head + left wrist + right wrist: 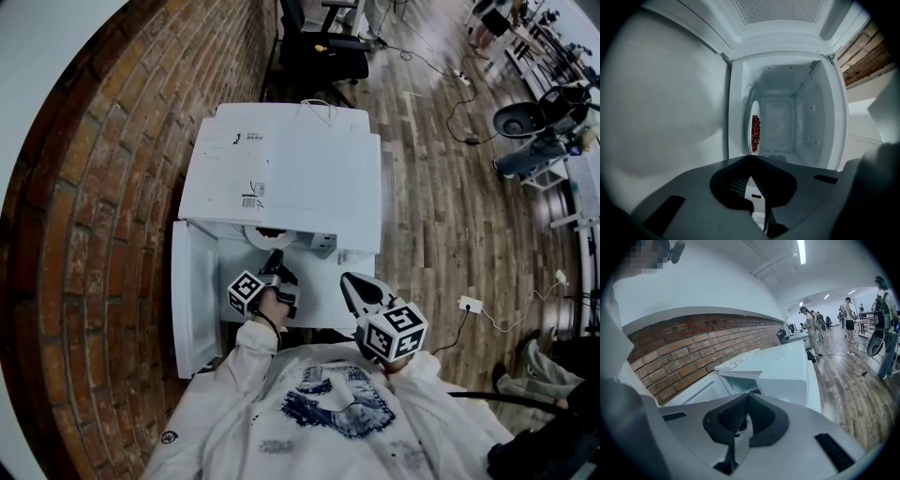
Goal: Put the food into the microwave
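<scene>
- Currently the left gripper (751,165) has its jaws pressed together with nothing between them, pointed into the open microwave (281,169).
- Food (755,132), dark red bits on a white plate (255,236), sits inside the cavity near its front, beyond the jaw tips and not touched.
- Microwave door (192,300) is swung open to the left.
- Right gripper (744,401) has its jaws closed too and is empty; it is held near the person, right of the left gripper and apart from the microwave.
- Microwave stands on a white table (323,305) beside a brick wall (84,206), with wood floor (441,187) to the right.
- Several people (811,326) stand far off in the room.
</scene>
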